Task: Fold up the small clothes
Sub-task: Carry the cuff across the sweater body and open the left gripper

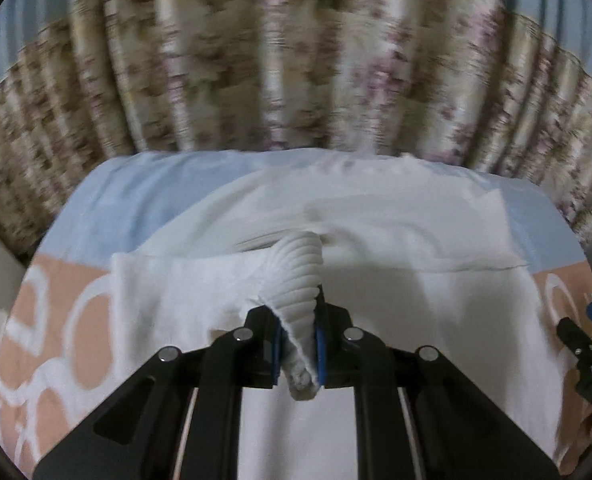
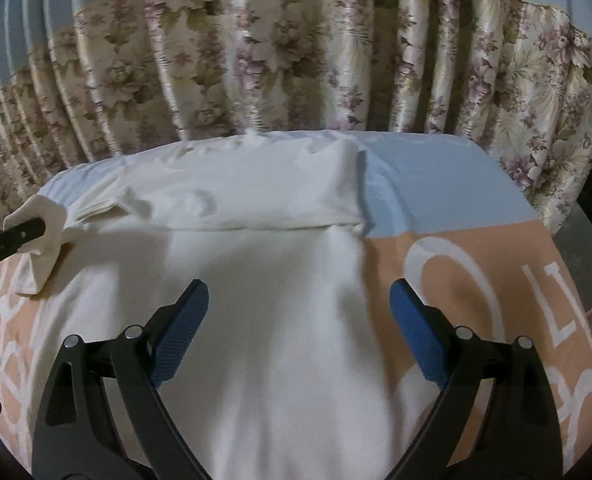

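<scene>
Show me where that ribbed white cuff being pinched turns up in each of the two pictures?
Left wrist view: the cuff sits low in the centre, clamped in the left gripper.
Right wrist view: the cuff is at the far left edge.
Shared landmark: the flowered curtain behind.

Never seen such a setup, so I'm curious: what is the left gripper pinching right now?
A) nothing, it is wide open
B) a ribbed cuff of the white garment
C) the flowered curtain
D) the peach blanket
B: in the left wrist view the left gripper is closed on the ribbed white cuff of the white cloth garment, while the right gripper hangs open above it.
</scene>
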Available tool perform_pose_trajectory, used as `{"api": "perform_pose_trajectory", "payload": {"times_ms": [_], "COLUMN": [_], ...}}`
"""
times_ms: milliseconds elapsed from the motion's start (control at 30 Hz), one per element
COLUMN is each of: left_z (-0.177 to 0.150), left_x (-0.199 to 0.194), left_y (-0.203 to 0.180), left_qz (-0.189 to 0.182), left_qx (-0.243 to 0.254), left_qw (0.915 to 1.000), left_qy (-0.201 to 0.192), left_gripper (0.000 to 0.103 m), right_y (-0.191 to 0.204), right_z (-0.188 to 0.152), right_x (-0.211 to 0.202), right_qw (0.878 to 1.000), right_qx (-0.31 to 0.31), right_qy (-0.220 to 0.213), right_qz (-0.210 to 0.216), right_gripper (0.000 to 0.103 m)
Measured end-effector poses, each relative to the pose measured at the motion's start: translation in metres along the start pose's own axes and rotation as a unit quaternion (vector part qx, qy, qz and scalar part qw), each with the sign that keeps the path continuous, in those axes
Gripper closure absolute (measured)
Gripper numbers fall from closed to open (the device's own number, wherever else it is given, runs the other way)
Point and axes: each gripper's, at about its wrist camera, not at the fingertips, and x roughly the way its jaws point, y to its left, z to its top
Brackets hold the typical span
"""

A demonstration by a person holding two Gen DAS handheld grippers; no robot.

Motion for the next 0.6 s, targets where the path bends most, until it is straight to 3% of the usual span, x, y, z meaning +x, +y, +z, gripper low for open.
{"api": "perform_pose_trajectory", "payload": {"times_ms": [200,600], "left_z": [0.024,0.055], "left_x": [0.038,0.092], "left_y": [-0.061,-0.146], "left_qz": [-0.031,-0.067], "left_qx": [0.026,0.066], "left_qw": [0.9991,0.9952], "left_qy": [0.009,0.026], "left_gripper": [0.091,0.089], "right_y": [-0.034,-0.083], "right_z": [0.014,0.030], "right_x": [0.026,0.059], "right_qw": [0.999,0.998], "right_qx": [-0.012,0.007], "right_qy": [0.009,0.022], "right_qz": [-0.029,-0.064], "right_gripper": [0.011,0.011]}}
